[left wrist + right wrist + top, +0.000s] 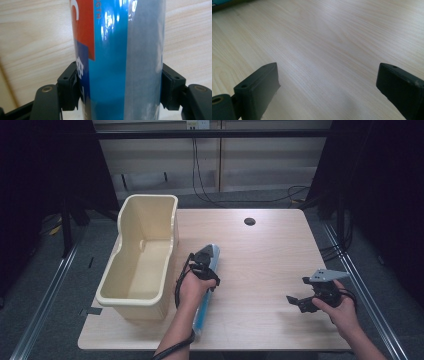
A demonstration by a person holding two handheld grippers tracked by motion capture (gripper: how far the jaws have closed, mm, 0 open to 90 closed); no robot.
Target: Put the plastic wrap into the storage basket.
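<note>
The left gripper (120,95) is clamping its jaws on either side of the long blue tube (117,50) lying on the table (270,255) just beside the cream bin (142,255), seemingly readying a lift, while the right gripper (328,92) is idling well apart, jaws wide over bare wood.

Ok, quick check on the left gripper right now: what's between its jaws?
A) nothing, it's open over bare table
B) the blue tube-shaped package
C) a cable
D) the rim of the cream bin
B: in the left gripper view, the left gripper has both pads pressed against the sides of the blue tube-shaped package, which lies on the table beside the cream bin.
</note>
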